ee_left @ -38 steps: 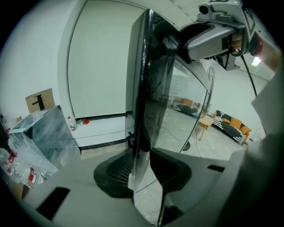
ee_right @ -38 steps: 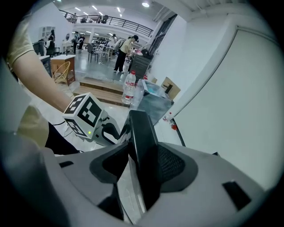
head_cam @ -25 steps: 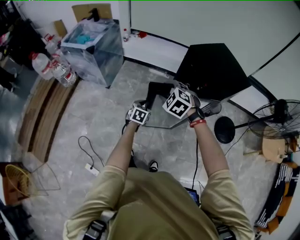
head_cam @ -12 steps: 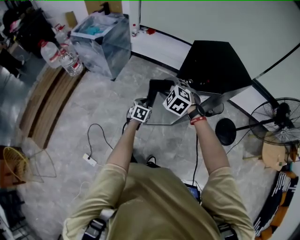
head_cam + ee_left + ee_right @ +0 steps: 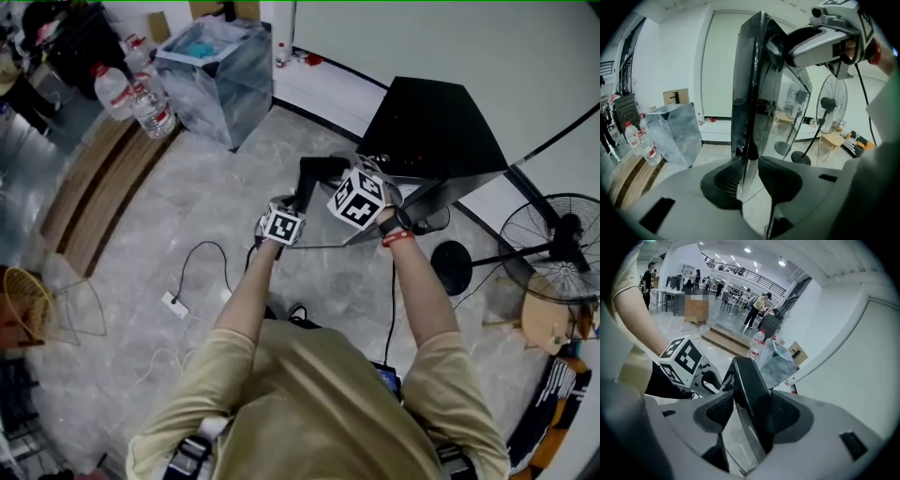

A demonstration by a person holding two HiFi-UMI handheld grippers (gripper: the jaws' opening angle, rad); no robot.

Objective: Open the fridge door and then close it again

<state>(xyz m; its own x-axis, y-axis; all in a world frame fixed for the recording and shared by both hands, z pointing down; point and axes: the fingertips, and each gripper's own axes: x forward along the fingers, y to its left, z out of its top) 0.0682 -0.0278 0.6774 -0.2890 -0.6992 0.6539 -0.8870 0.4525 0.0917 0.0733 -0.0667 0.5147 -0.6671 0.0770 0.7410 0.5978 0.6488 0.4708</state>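
A small black fridge [image 5: 431, 122] stands by the white wall, and its glass door [image 5: 314, 178] with a black frame hangs swung out towards me. My left gripper [image 5: 292, 204] is shut on the door's thin edge [image 5: 745, 93], which runs upright between its pads [image 5: 749, 180]. My right gripper [image 5: 373, 176] holds the same door higher up. Its jaws have just been opening, and the thick black frame [image 5: 750, 385] fills the gap between its pads [image 5: 749, 411]. The right gripper [image 5: 820, 40] shows at the door's top in the left gripper view. The left gripper's marker cube [image 5: 684, 359] shows in the right gripper view.
A clear plastic bin [image 5: 211, 70] and water bottles [image 5: 141, 103] stand at the back left beside a wooden step [image 5: 84, 197]. A floor fan [image 5: 553, 253] with a round base [image 5: 450, 267] is right of the fridge. A power strip and cable [image 5: 173, 302] lie on the floor.
Both grippers keep their hold on the door. The bin, bottles and floor cable have slid to the right in the head view as the person and the door shift a little.
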